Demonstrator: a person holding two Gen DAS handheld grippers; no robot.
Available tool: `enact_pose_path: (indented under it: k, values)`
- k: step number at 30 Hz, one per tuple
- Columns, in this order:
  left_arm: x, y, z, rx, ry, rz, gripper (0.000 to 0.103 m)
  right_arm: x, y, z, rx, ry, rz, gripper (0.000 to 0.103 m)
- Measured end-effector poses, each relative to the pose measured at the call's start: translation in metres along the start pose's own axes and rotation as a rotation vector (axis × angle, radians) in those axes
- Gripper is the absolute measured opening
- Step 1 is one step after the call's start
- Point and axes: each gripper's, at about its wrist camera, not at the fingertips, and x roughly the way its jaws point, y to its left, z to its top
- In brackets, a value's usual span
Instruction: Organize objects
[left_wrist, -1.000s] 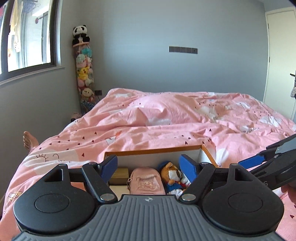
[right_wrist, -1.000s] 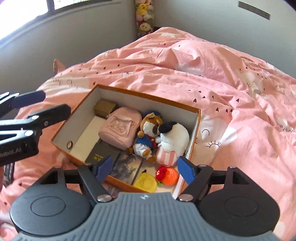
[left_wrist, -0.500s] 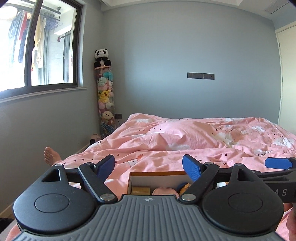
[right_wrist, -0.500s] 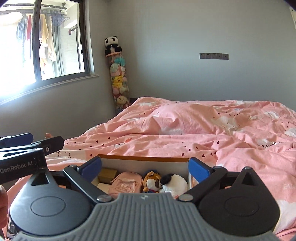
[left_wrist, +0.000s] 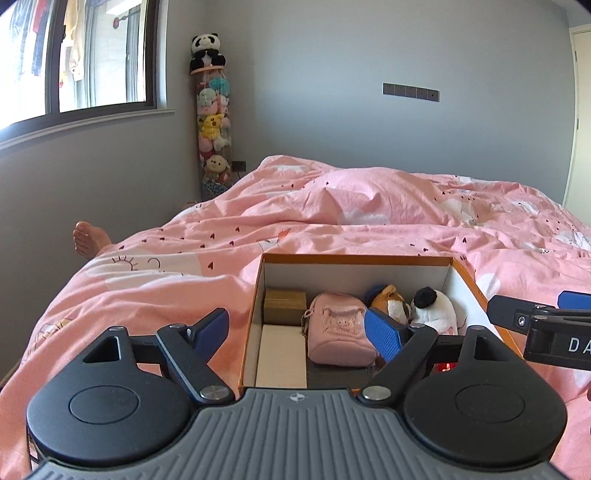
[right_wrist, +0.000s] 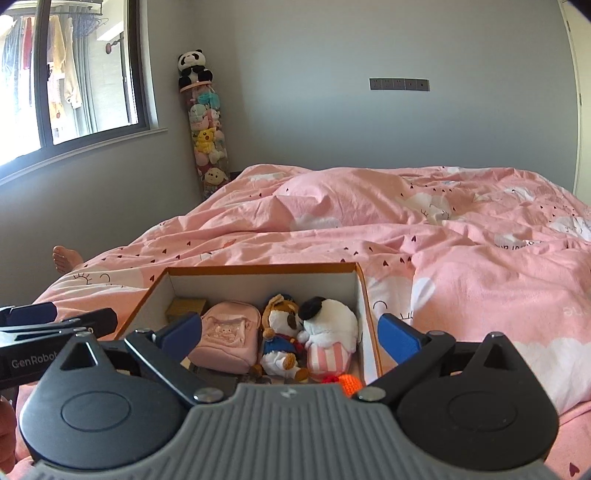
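Note:
An open orange-edged cardboard box (left_wrist: 354, 260) (right_wrist: 258, 269) lies on the pink bed. Inside are a pink mini backpack (left_wrist: 340, 332) (right_wrist: 227, 343), a brown dog plush (right_wrist: 282, 334) (left_wrist: 388, 301), a white plush with a black cap (right_wrist: 328, 325) (left_wrist: 434, 308), a small brown box (left_wrist: 285, 305) (right_wrist: 184, 308), a white flat item (left_wrist: 281, 352) and an orange knitted toy (right_wrist: 349, 382). My left gripper (left_wrist: 297, 334) is open and empty, above the box's near left side. My right gripper (right_wrist: 290, 334) is open and empty, above the box's near edge.
The pink duvet (left_wrist: 369, 206) covers the bed. A bare foot (left_wrist: 86, 238) (right_wrist: 66, 258) sticks out at the bed's left edge. A tall clear tube of plush toys with a panda on top (left_wrist: 212, 122) (right_wrist: 203, 125) stands in the corner by the window (left_wrist: 92, 55).
Both grippers tilted up to face the room, then dipped again, so the box contents are back in view. Both stay open and empty.

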Motion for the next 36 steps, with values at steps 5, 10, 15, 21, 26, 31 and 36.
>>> enact_pose_path:
  k: [5,10,15,21,26,31,36]
  values:
    - [0.012,0.0,-0.011,-0.003,0.042,0.005,0.097,0.007,0.0,-0.012,-0.033,0.015,-0.033,0.101]
    - [0.019,-0.001,-0.021,-0.004,0.084,-0.005,0.097,0.014,-0.003,-0.021,-0.024,0.052,-0.031,0.101]
    - [0.021,-0.006,-0.026,0.012,0.104,-0.017,0.097,0.02,-0.006,-0.029,-0.004,0.086,-0.029,0.101]
    - [0.02,-0.009,-0.027,0.019,0.115,-0.022,0.097,0.021,-0.008,-0.032,-0.005,0.09,-0.043,0.101]
    - [0.017,-0.012,-0.028,0.031,0.118,-0.027,0.097,0.019,-0.01,-0.036,0.01,0.097,-0.042,0.101]
    - [0.016,-0.013,-0.028,0.036,0.121,-0.033,0.097,0.018,-0.01,-0.037,0.011,0.099,-0.039,0.101]
    - [0.016,-0.013,-0.028,0.035,0.122,-0.032,0.097,0.018,-0.01,-0.038,0.011,0.102,-0.039,0.101]
